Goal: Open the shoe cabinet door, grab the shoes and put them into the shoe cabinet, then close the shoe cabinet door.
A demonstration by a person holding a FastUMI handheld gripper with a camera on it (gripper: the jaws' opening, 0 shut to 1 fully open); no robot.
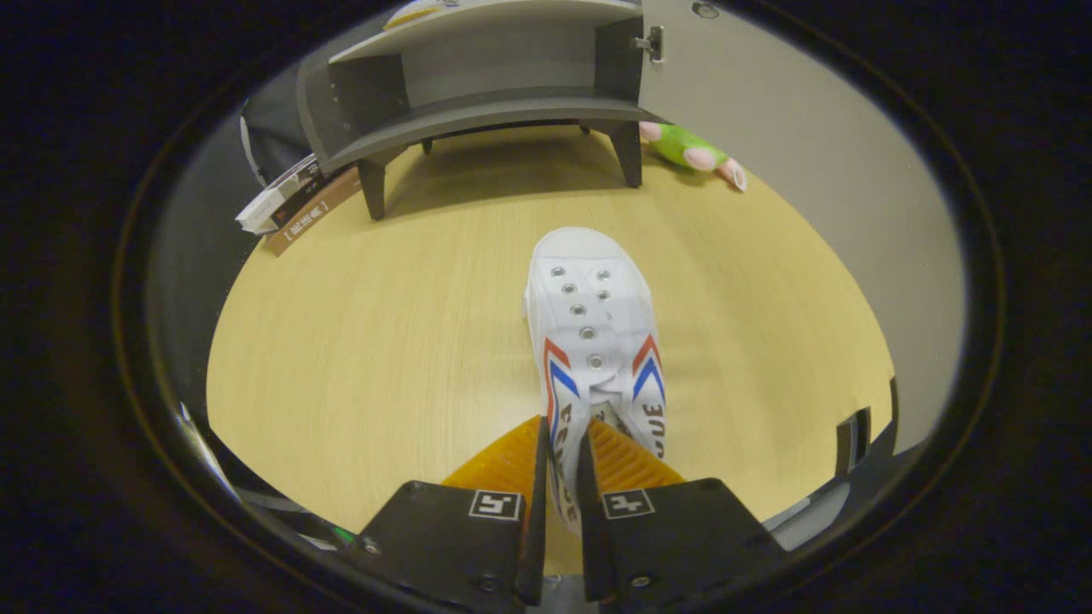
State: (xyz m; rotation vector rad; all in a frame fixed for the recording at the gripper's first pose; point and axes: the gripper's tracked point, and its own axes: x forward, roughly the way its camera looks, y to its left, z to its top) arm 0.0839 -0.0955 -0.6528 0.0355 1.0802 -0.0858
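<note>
The gripper [563, 443] sits nearest, its two fingers drawn close together and pinching the heel-side wall of a white shoe [593, 341]; both fingers press on that thin strip of canvas. The rear of the shoe is hidden behind the fingers, so the heel itself cannot be made out, and the lettering on its side is partly cut off. The shoe points away from the fingers toward the cabinet, its toe cap well short of the cabinet legs; whether its sole rests on the floor or hangs just above it is hard to tell.

Around the shoe the wooden floor [384, 341] lies bare on both sides. Beyond it stands the grey shoe cabinet [478, 111] on short legs, its door [768, 128] swung open to the right and its lower shelf in plain view. Some books [294, 205] lean beside the cabinet's left leg. A green plush toy [691, 153] lies just right of the right leg, partly hidden by the door.
</note>
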